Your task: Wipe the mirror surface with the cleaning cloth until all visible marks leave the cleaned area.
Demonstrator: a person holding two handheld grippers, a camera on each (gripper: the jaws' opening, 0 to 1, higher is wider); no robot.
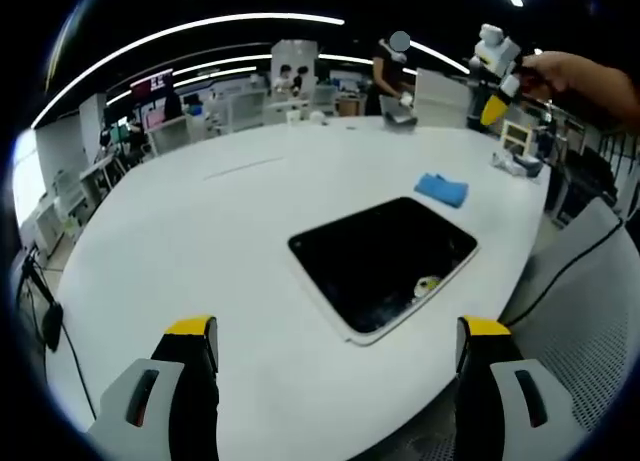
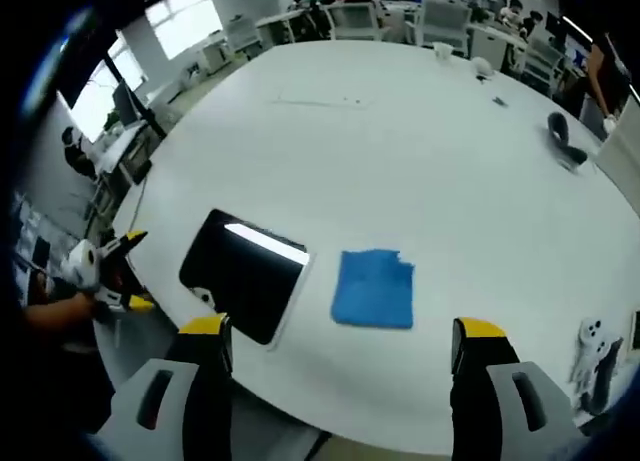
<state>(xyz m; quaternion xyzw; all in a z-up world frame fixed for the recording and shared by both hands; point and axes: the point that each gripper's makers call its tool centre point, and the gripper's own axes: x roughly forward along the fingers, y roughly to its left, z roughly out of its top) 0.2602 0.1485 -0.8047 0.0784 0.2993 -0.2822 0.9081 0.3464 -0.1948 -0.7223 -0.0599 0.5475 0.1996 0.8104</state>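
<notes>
The mirror (image 1: pixel 385 259) lay flat on the big white bench (image 1: pixel 230 241), close to the edge where the person stood, so it was easy to reach. It looked dark because it showed the ceiling above. In the left gripper view, a small pale mark (image 1: pixel 425 286) sat near its close corner. I think that was one of the spots to be wiped off.

The blue cleaning cloth (image 2: pixel 374 288) lay folded on the bench just beside the mirror, not touching it. It sat there ready to be picked up.

The left hand-held gripper (image 1: pixel 335 346) hung over the near edge of the bench with its jaws spread wide and nothing between them. It pointed at the mirror, maybe to keep it in sight.

The right hand-held gripper (image 2: pixel 340 346) was also wide apart and held nothing. It hung above the cloth, with the cloth lined up between its jaws. I guessed it meant to go down and grab the cloth first.

No wiping looked started, since the cloth was not on the mirror yet.
</notes>
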